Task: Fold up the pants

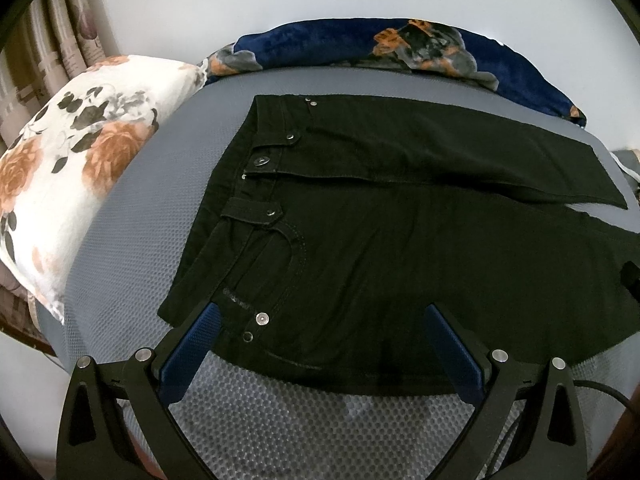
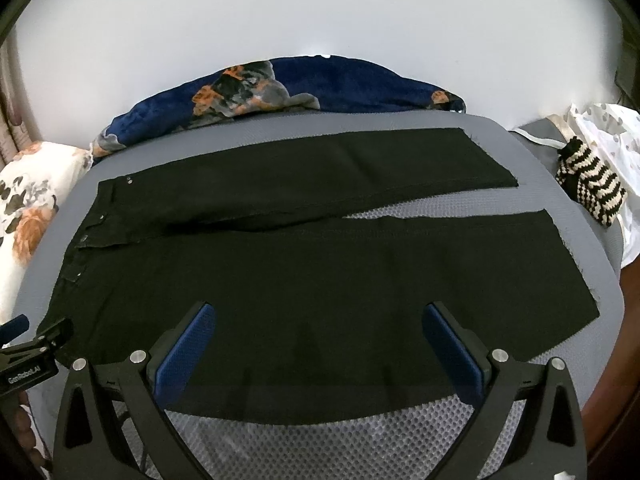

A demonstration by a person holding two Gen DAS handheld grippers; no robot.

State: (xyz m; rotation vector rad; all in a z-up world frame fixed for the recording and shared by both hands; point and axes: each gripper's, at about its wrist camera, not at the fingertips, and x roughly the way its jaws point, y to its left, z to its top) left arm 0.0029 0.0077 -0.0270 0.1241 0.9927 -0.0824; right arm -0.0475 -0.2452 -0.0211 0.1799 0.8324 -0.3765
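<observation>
Black pants (image 1: 380,240) lie flat on a grey mesh mat (image 1: 132,216), waistband to the left, both legs running right. In the right wrist view the pants (image 2: 320,280) show both legs spread in a narrow V, hems at the right. My left gripper (image 1: 320,320) is open, its blue pads over the near waist and pocket area, holding nothing. My right gripper (image 2: 320,320) is open over the near leg's near edge, holding nothing. The left gripper also shows at the far left of the right wrist view (image 2: 24,344).
A floral pillow (image 1: 72,168) lies left of the mat. A dark blue floral blanket (image 1: 380,48) is bunched along the far edge. A striped knit item (image 2: 592,188) and white fabric (image 2: 616,132) lie at the right. A white wall stands behind.
</observation>
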